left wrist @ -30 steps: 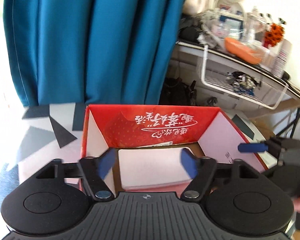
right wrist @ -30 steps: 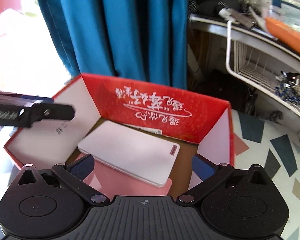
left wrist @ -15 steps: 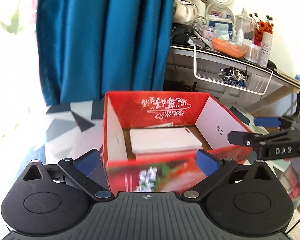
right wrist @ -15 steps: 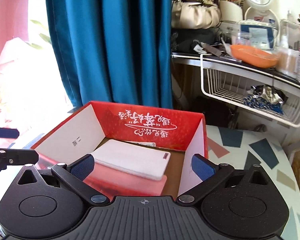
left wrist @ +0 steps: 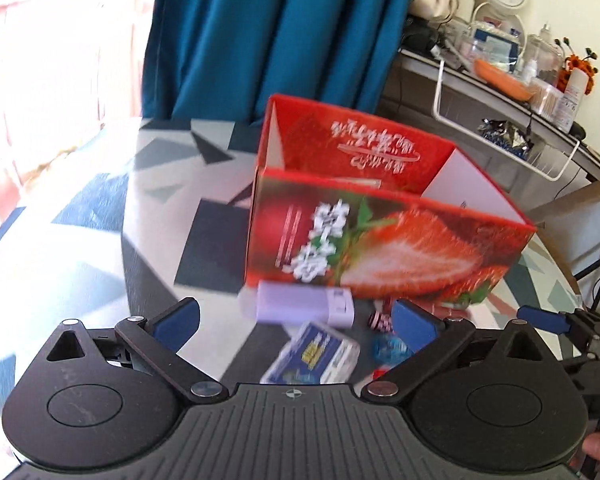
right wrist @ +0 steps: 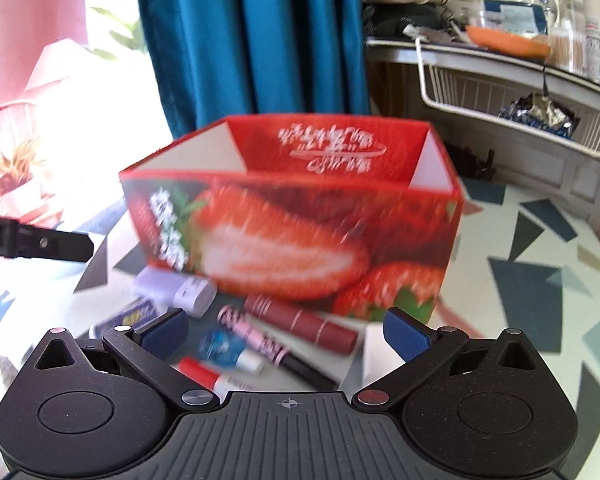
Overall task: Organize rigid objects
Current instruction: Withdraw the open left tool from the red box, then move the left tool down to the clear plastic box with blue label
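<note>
left wrist: low, near, left | right wrist: low, right | shared: red box [left wrist: 384, 236]

Overexposed daylight floods in from the left, the red box [right wrist: 292, 232] is motion-blurred, and fisheye bending curves the edges.

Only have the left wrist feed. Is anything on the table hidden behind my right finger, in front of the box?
Observer: Yes. A dark red lipstick lies flat just in front of the box.
Operator: Is the right gripper holding anything?
Observer: No. The right gripper is open and empty.
Operator: Anything to the right of the lipstick?
Observer: A white block sits on the table by that gripper's right finger. It's too blurred to identify.
</note>
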Available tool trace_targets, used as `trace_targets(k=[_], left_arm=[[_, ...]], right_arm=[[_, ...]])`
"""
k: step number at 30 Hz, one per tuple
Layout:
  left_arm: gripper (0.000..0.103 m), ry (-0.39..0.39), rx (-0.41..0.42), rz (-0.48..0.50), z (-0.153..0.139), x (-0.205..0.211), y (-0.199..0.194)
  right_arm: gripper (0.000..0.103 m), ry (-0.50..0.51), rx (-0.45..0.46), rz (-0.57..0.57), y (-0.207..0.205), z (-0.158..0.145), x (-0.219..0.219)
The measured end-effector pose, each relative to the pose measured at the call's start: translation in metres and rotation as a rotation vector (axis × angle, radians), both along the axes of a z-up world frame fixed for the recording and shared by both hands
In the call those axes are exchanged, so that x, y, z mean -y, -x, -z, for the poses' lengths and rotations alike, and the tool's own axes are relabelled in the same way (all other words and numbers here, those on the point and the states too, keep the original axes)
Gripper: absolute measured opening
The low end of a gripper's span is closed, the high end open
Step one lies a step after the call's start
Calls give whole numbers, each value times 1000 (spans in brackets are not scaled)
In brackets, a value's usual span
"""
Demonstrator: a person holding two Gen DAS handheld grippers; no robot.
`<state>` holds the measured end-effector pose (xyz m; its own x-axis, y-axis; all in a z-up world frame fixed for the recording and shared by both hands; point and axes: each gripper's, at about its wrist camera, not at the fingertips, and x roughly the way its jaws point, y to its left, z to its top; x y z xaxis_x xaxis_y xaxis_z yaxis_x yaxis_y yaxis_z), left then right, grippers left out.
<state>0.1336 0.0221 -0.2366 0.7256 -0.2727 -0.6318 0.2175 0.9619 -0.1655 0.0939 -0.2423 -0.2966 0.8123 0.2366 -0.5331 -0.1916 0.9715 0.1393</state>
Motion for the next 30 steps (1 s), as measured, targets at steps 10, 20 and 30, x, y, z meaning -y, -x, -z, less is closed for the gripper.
trace_targets(k=[10,20,30], left_arm=[[96,-6,-32,-5,3,1,7],[78,15,-31,-30,-12,-6,19],[55,106,-143,-69,26,-26,5]], right_arm=[[103,43,17,-32,6,0,-17],[102,29,104,-97,17,-20,-25],[92,153,49,-215,-4,17,-53]])
